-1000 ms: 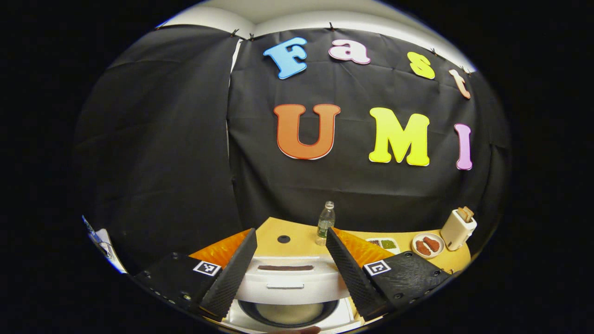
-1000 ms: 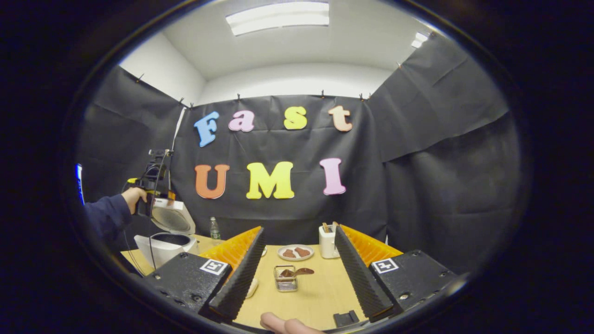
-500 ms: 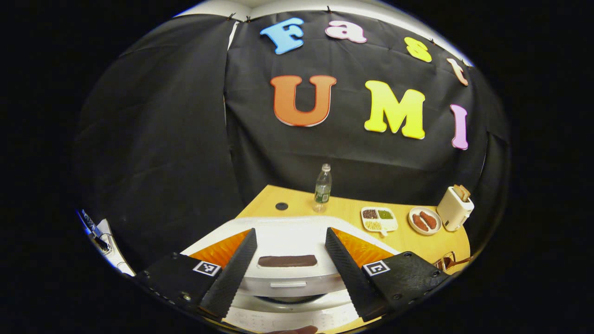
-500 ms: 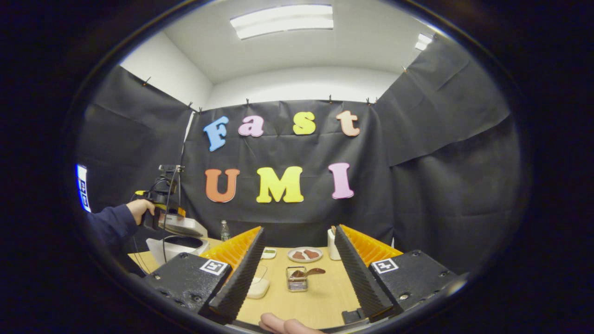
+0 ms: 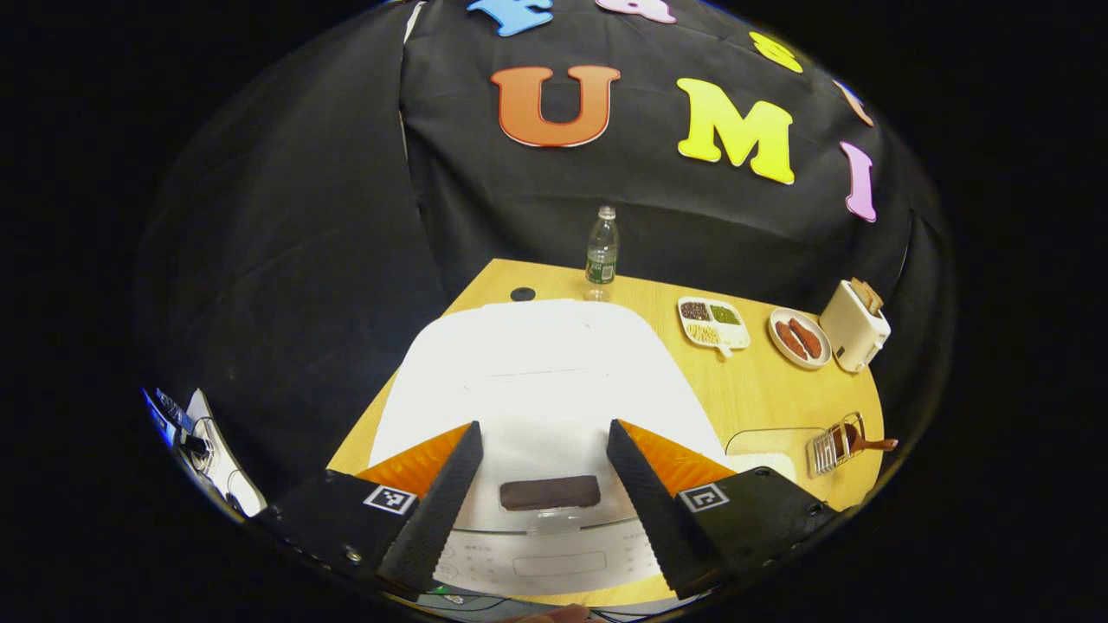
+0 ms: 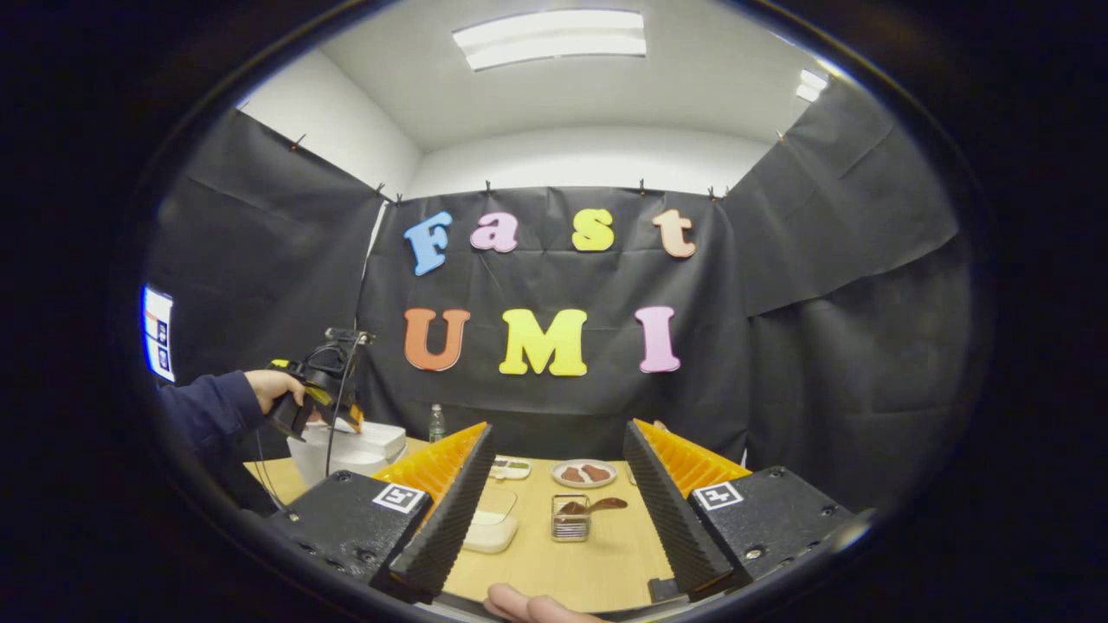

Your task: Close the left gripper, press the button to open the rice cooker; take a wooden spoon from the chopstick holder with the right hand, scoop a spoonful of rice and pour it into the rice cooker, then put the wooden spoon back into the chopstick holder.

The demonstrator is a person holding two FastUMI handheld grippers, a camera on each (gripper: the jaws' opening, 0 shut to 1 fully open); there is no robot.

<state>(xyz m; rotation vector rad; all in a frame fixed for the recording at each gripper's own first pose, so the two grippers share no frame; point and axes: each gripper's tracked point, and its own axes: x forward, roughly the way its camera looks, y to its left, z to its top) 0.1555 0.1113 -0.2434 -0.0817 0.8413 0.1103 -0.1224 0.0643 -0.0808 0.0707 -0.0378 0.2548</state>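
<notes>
The left gripper [image 5: 541, 493] was wide apart over the shut rice cooker [image 5: 528, 363]. The right gripper [image 6: 554, 510] was wide too, near it.

The white rice cooker [image 5: 537, 381] sits at six o'clock in the left gripper view, lid down, a dark bar on its front edge. The wire chopstick holder [image 5: 833, 443] stands at four o'clock, the wooden spoon [image 5: 870, 445] leaning out of it, beside a clear rice container [image 5: 762, 446].
</notes>
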